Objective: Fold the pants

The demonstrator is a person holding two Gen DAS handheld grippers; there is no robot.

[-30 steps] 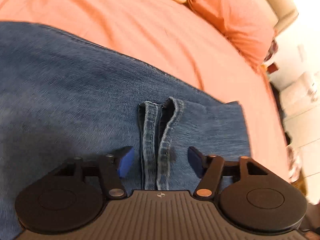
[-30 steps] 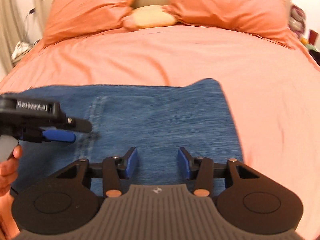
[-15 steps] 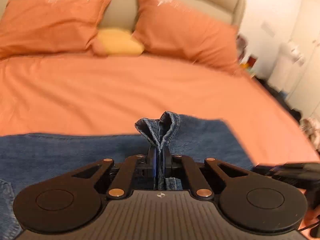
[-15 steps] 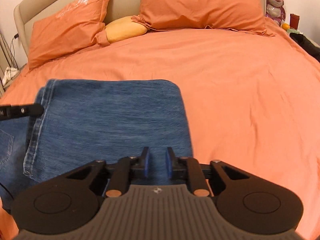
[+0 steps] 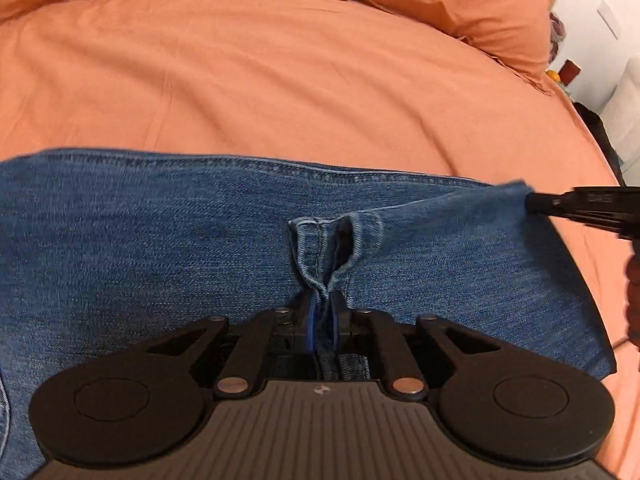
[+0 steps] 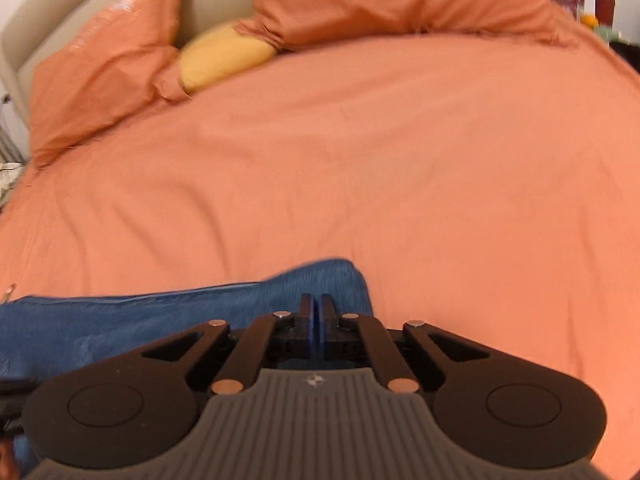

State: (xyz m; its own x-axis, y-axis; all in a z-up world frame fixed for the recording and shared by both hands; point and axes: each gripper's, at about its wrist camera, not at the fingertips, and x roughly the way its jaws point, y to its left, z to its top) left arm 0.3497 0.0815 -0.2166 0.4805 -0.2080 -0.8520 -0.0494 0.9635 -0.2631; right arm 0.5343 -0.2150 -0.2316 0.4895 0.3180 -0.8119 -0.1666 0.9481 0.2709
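Blue denim pants lie spread across an orange bed. My left gripper is shut on a bunched hem fold of the pants that sticks up between its fingers. My right gripper is shut at the right corner of the pants; its jaws are pressed together with denim under them. In the left wrist view the right gripper shows at the right, pinching the lifted corner of the fabric.
The orange bedsheet stretches far ahead. Orange pillows and a yellow cushion lie at the headboard. A bedside area with small items stands to the right of the bed.
Both grippers closed on the pants from open a second ago. Since half a second ago they have moved with the held denim edge; the right corner is now lifted.
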